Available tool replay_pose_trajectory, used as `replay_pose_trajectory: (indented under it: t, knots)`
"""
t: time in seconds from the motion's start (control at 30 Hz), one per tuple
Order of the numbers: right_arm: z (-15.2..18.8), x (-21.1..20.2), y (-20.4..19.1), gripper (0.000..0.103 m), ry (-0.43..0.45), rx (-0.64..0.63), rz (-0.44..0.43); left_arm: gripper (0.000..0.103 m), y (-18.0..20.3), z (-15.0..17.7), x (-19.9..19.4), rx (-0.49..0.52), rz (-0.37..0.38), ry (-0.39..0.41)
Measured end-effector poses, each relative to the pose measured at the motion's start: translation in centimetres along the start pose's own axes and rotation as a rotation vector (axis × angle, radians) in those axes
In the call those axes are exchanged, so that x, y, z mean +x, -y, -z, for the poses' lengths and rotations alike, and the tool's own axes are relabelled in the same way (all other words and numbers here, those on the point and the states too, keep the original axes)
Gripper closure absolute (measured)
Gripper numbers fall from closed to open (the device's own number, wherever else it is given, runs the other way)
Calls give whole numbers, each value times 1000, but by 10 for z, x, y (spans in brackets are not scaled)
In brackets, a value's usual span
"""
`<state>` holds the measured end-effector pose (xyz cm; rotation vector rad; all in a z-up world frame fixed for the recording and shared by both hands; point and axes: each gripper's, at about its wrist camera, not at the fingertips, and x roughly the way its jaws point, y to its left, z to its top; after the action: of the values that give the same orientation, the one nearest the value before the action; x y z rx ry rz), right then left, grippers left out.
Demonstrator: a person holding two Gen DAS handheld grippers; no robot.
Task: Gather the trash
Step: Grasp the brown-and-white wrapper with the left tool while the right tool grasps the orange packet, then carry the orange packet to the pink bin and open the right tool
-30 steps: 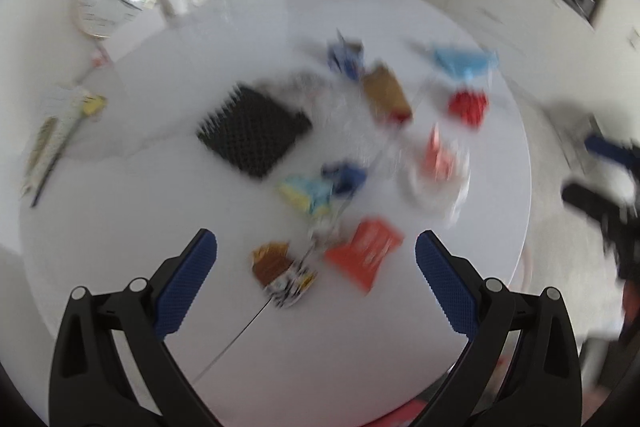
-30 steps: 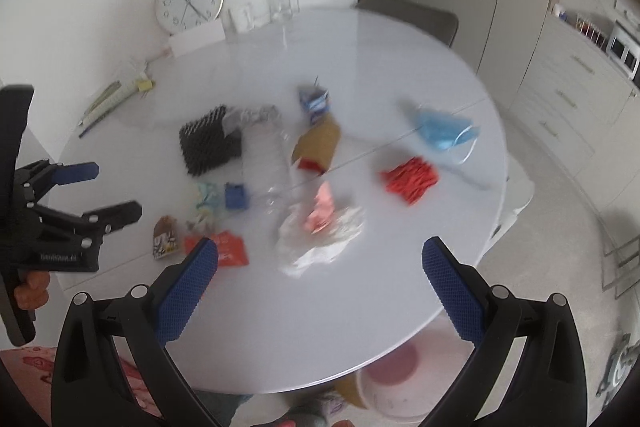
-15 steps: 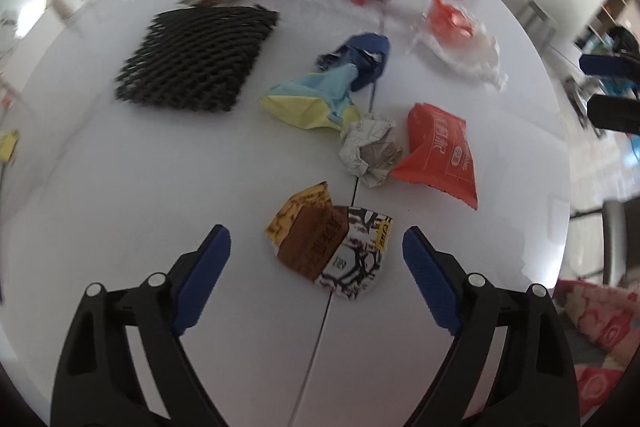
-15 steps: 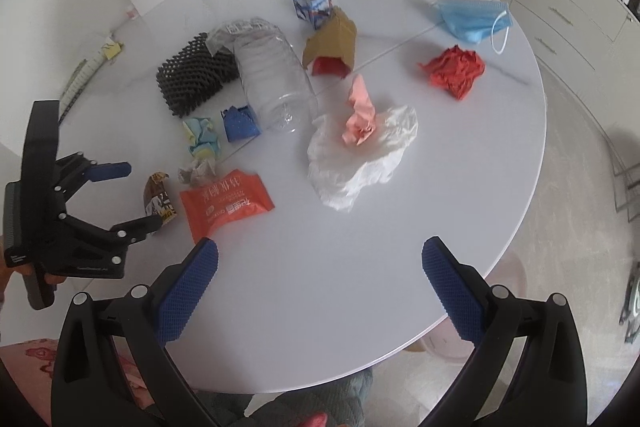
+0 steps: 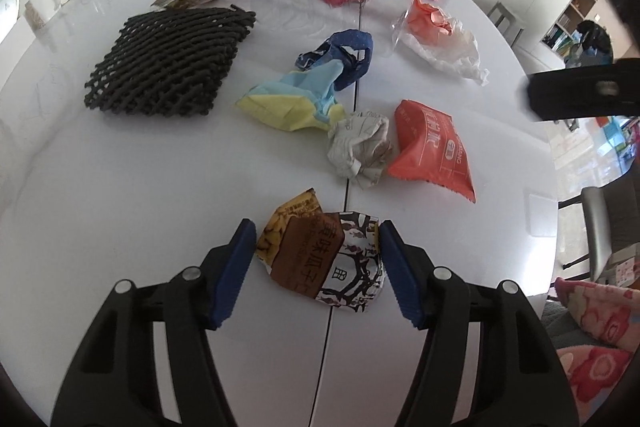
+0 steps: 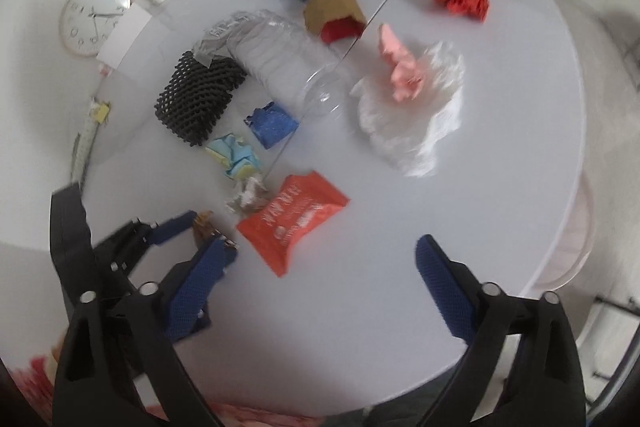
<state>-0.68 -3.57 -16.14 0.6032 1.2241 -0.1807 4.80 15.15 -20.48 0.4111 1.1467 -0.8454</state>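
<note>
Wrapper (image 5: 322, 261) lay between my left claw (image 5: 318, 259) pads, closing in but not yet gripping, crumpled brown-and-white packet on white counter (image 5: 120, 187), right claw (image 6: 320, 275) closing over nothing.

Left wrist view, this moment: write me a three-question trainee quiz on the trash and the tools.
1. True or false: the brown snack wrapper lies between the blue pads of the left tool.
2. Which item touches the crumpled white paper ball on its right in the left wrist view? A) black foam net B) orange packet C) blue face mask
3. Fill in: nothing lies between the pads of the right tool; the nearest trash ahead of it is the ____ packet.

Key
1. True; the jaws are closing around it, and firm contact cannot be told yet.
2. B, the orange packet.
3. Orange; the right tool's jaws are closing too.
</note>
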Motion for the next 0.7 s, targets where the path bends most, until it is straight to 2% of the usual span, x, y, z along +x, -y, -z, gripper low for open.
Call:
replay_pose_trajectory:
  t: [0.23, 0.3, 0.33, 0.4, 0.43, 0.5, 0.6, 0.7]
  knots:
    - [-5, 41, -1, 28, -72, 158, -15, 50, -14, 8, -12, -75, 36, 6]
    - [-6, 47, -2, 39, -80, 166, -11, 50, -18, 13, -18, -100, 37, 10]
    - [-7, 47, -3, 40, -70, 167, -8, 50, -19, 15, -20, -114, 34, 13]
    - [-7, 48, -6, 54, -69, 148, -32, 50, -21, 18, -22, -128, 28, 10]
    - [-9, 49, -7, 55, -70, 143, -36, 50, -21, 20, -22, -136, 24, 10]
    - [-9, 48, -11, 65, -69, 124, -44, 50, -22, 23, -26, -148, 18, 13]
    - [-8, 44, -11, 67, -65, 109, -53, 50, -19, 23, -33, -151, 0, 22]
    - [-6, 34, -5, 67, -58, 92, -78, 50, -9, 10, -33, -131, -20, 33]
